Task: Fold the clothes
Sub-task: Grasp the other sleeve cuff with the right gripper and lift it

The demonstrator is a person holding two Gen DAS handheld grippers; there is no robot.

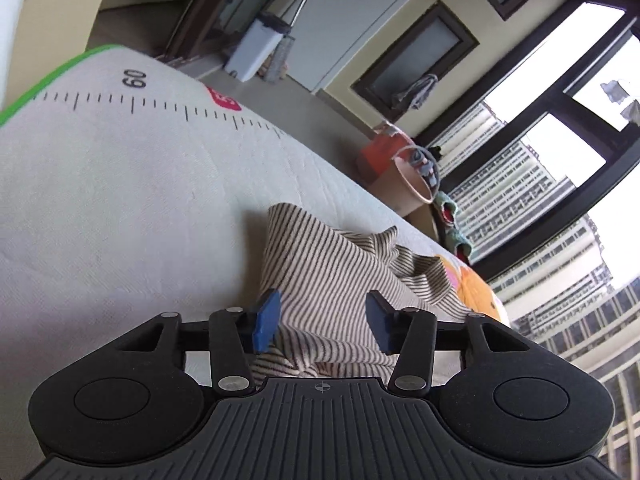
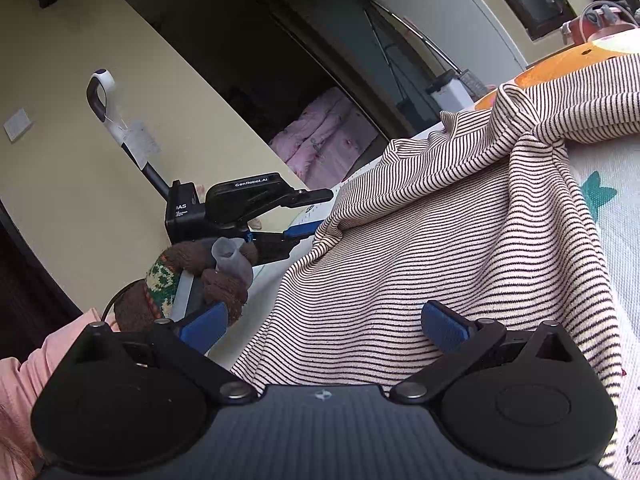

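Lying under everything is the pale play mat, printed with a ruler scale and edged in green at its far side. Spread over the near part of that mat is the striped garment, cream with thin dark lines, rumpled into ridges and a raised fold rather than flat; in my right view it fills most of the frame, with a bunched peak toward the top right and an orange cartoon patch of the mat showing behind it.

My left gripper hangs just above the cloth with its blue pads spread wide. Striped fabric shows between and beneath them, but neither pad presses on it. From the right view I see that same gripper side-on at the garment's left edge, carried by a hand in a brown knitted glove.

My right gripper also stands wide apart. Its right pad lies against the striped cloth, while its left pad sits off the garment's edge, so nothing is pinched.
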